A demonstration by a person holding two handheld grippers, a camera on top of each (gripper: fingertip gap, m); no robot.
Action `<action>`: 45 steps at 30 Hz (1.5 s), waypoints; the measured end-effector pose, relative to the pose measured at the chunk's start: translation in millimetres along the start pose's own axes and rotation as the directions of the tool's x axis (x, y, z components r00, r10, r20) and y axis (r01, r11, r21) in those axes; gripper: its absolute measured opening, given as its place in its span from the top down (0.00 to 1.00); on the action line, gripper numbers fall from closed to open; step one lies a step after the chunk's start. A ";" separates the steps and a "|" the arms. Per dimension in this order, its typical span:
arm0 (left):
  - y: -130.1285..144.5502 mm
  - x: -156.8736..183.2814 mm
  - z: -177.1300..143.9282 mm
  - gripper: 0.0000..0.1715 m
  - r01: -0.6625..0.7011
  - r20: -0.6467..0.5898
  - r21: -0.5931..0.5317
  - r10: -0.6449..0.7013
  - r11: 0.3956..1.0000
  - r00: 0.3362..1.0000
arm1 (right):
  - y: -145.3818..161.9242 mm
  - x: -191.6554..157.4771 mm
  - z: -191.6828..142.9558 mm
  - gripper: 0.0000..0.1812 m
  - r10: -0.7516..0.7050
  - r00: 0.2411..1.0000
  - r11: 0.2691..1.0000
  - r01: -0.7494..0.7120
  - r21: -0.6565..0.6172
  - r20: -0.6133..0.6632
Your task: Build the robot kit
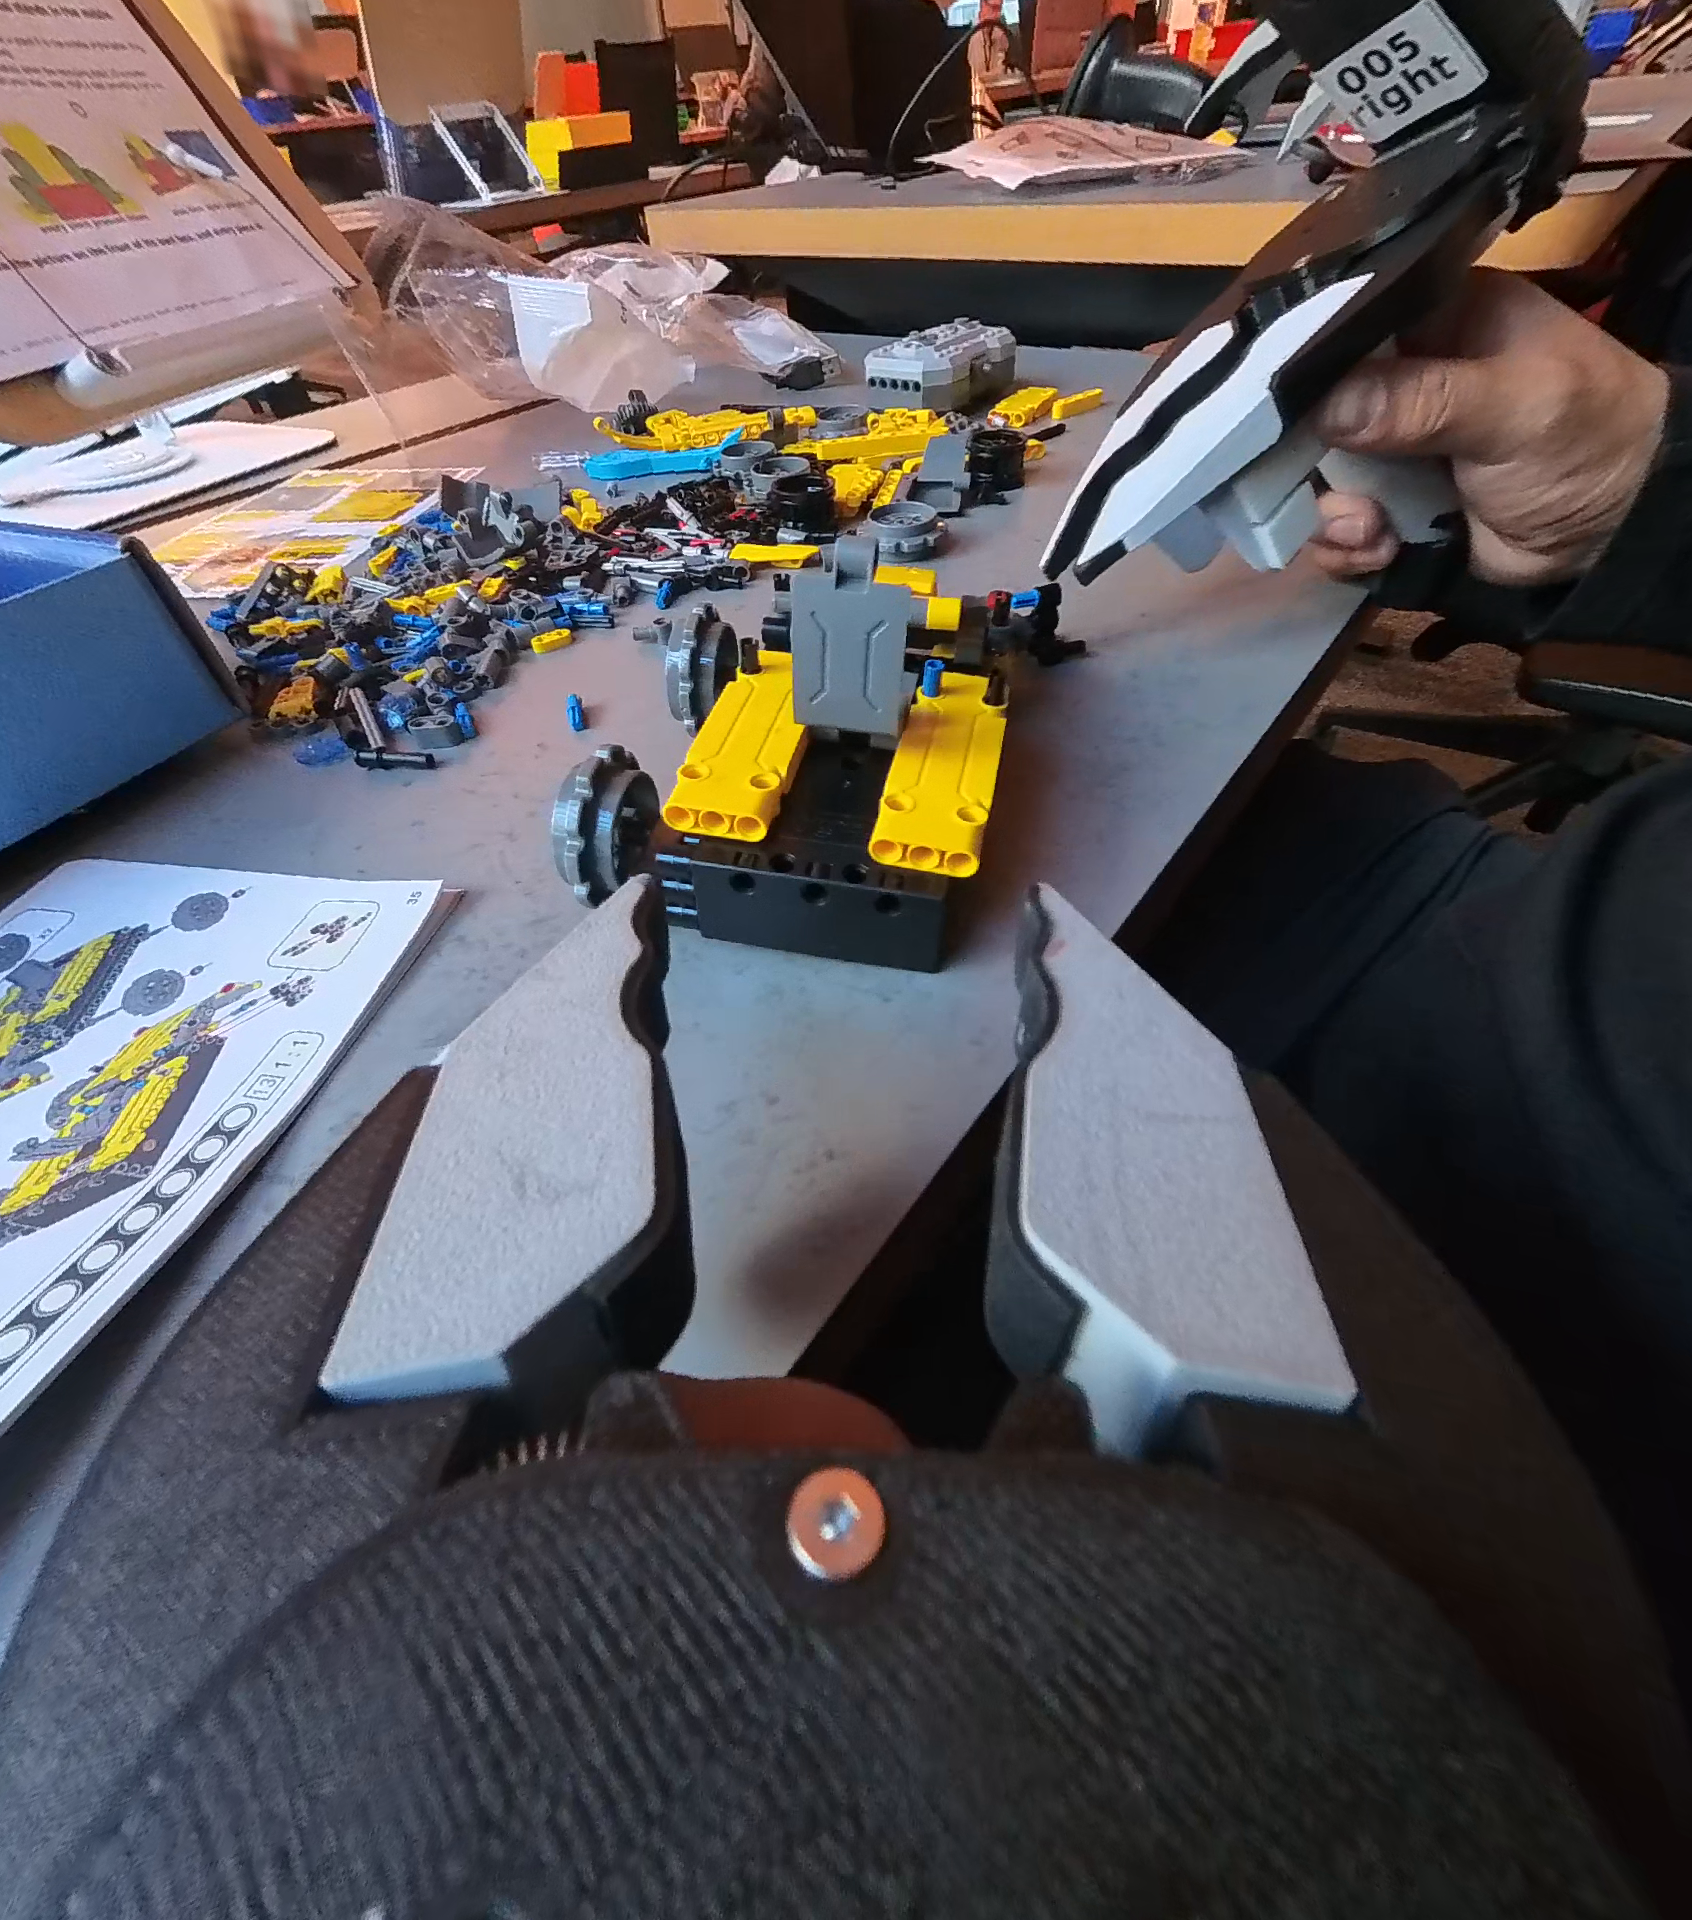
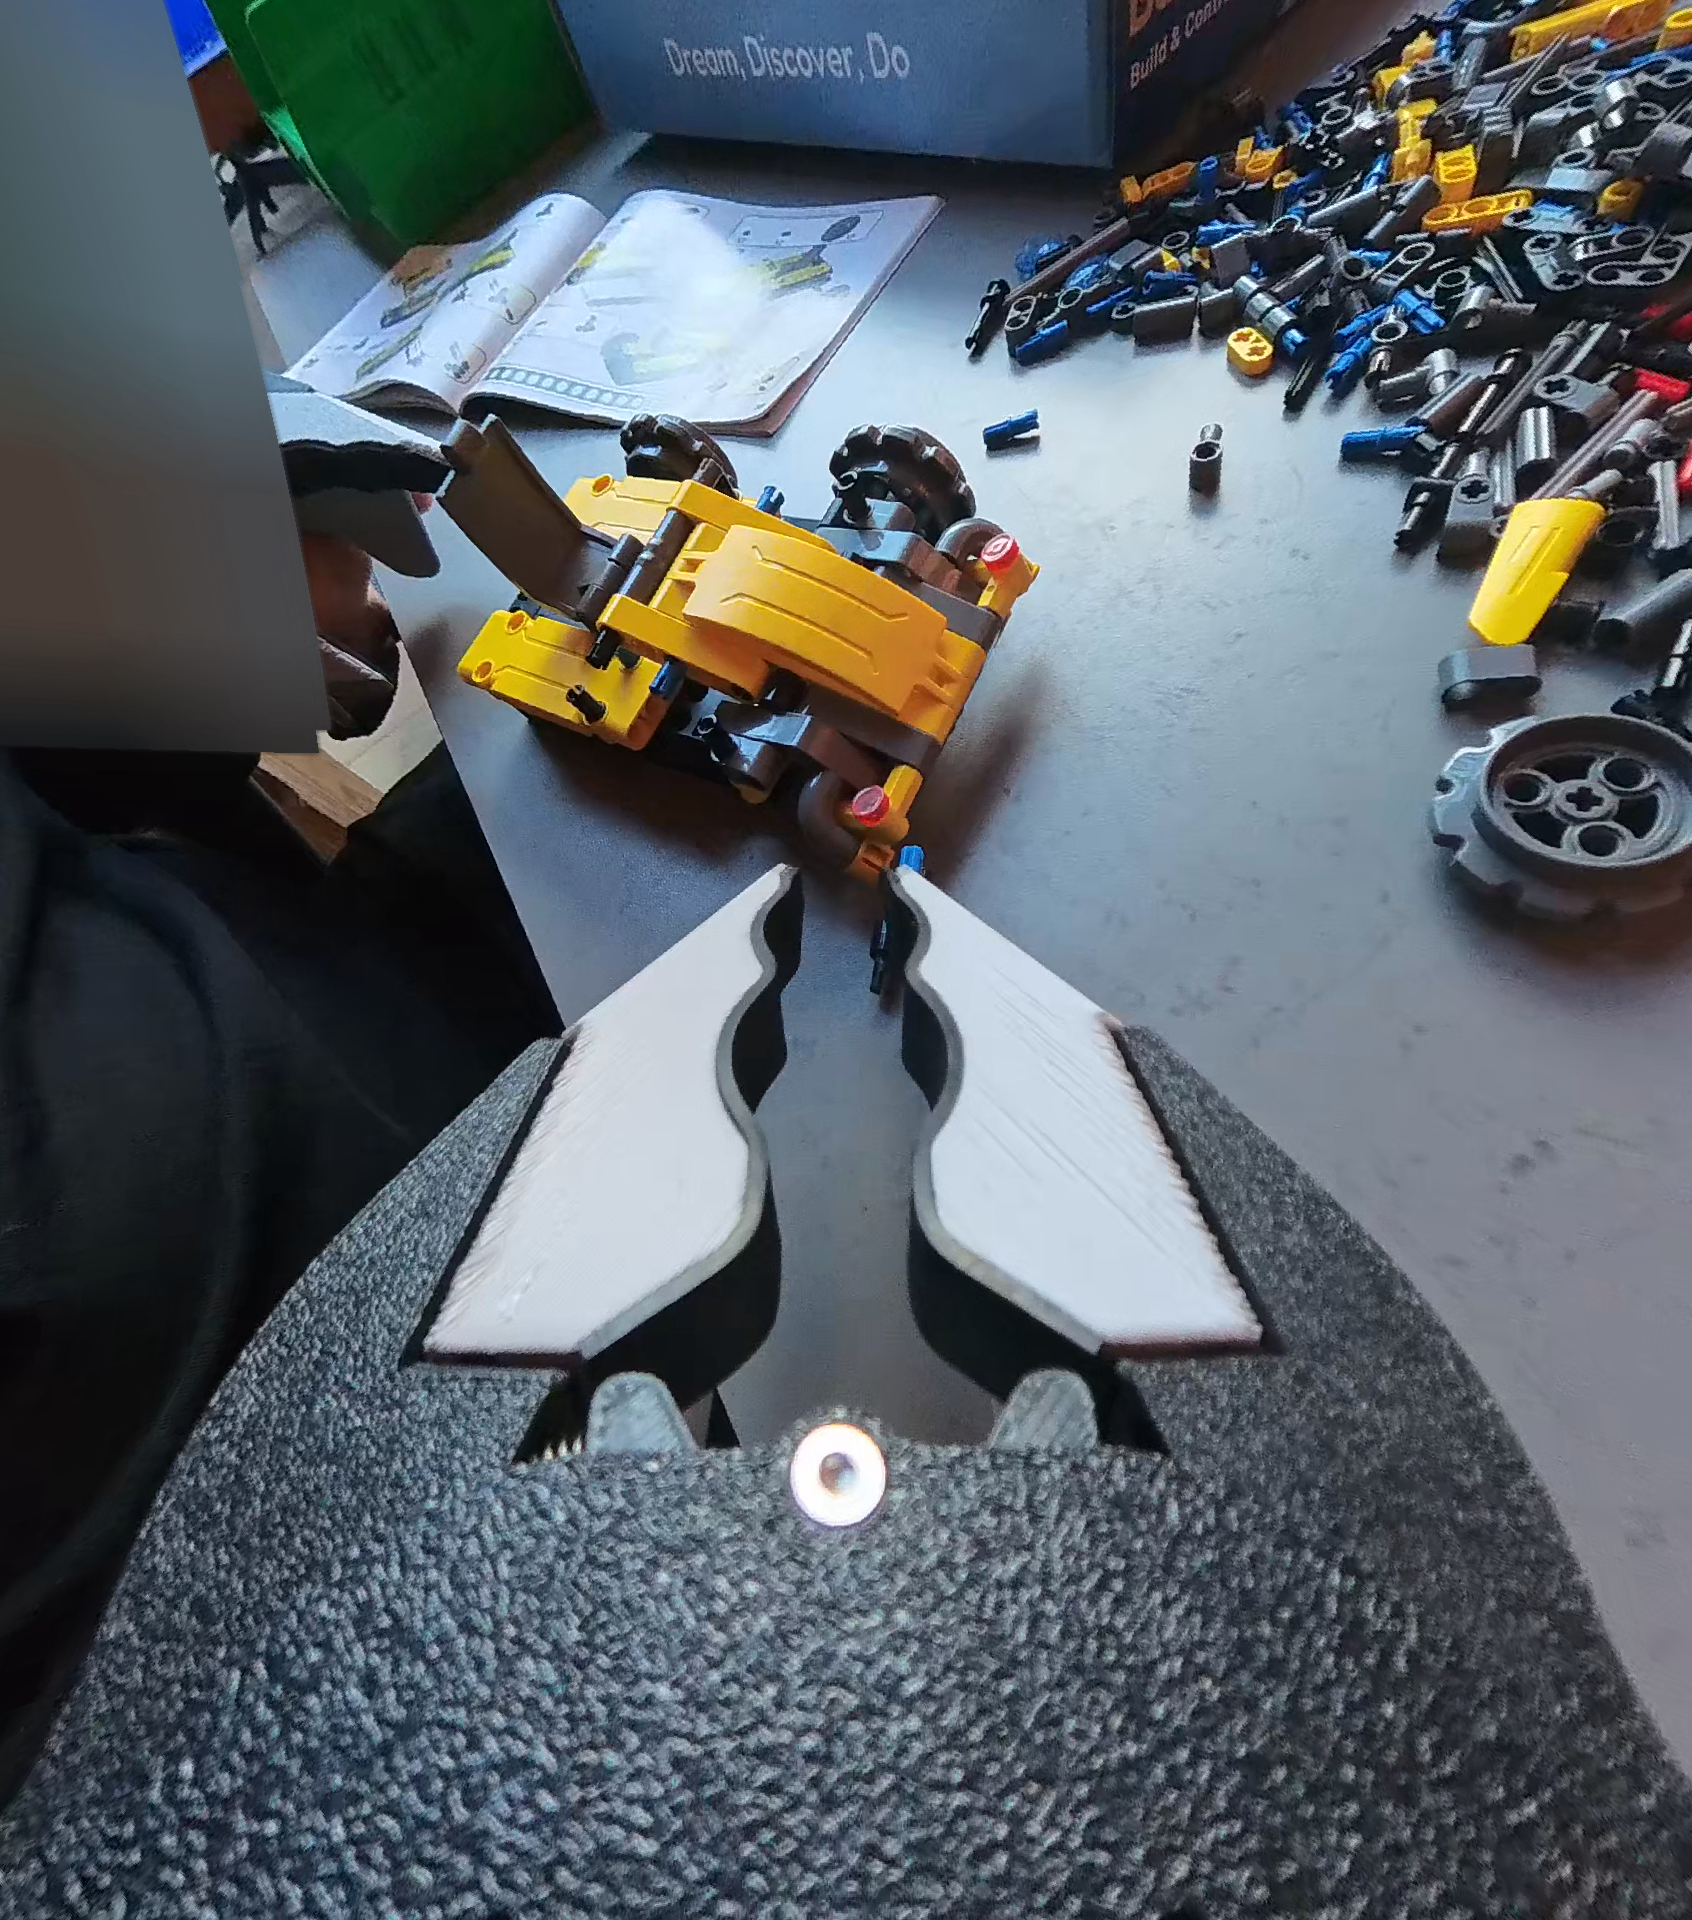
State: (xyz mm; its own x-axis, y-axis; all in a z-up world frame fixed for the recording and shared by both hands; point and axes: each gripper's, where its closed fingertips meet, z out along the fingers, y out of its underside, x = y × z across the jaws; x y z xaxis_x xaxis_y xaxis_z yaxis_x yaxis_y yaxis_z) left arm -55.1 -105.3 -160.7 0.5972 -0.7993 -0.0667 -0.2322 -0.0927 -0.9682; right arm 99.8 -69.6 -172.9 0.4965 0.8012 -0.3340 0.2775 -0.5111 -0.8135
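Observation:
A partly built yellow, black and grey brick vehicle (image 1: 821, 769) stands on the grey table (image 1: 468, 831), with a grey panel (image 1: 847, 655) raised on top. My left gripper (image 1: 842, 914) is open and empty, its tips just short of the vehicle's black near end. In the right wrist view the vehicle (image 2: 769, 623) lies ahead. My right gripper (image 2: 842, 883) hovers at its far end with the jaws a narrow gap apart, and nothing is pinched. A small black and blue pin (image 2: 886, 935) lies beside the right finger. The right gripper (image 1: 1065, 566) also shows in the left wrist view, held by a hand (image 1: 1507, 436).
A pile of loose small parts (image 1: 468, 603) (image 2: 1496, 260) lies beyond the vehicle. An open instruction booklet (image 1: 94, 1091) (image 2: 665, 301) and a blue box (image 1: 21, 686) lie to the left. A loose grey wheel (image 2: 1580, 810) sits nearby. The table edge (image 1: 1237, 790) runs close on the right. Left tips to right tips: about 15 centimetres.

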 end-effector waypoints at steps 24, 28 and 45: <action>-1.4 -0.6 -0.9 0.63 0.013 -0.006 0.009 -0.012 1.000 1.000 | 0.9 -2.4 1.3 0.94 -0.002 1.000 1.000 0.002 -0.005 0.014; -1.8 -0.8 -1.2 0.63 0.017 -0.008 0.011 -0.017 1.000 1.000 | 1.0 -3.6 1.9 0.95 -0.002 1.000 1.000 0.002 -0.004 0.016; -1.7 -0.3 -0.9 0.63 0.017 -0.010 0.010 -0.017 1.000 1.000 | 2.3 -8.5 7.1 0.96 -0.002 1.000 1.000 0.002 -0.003 0.029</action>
State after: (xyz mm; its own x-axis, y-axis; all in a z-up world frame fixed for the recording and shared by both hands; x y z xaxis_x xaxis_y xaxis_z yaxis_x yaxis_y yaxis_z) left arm -55.6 -105.4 -158.7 0.5935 -0.8034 -0.0476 -0.2144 -0.1008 -0.9715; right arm 90.4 -75.4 -175.3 0.4719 0.8110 -0.3458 0.2810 -0.5102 -0.8129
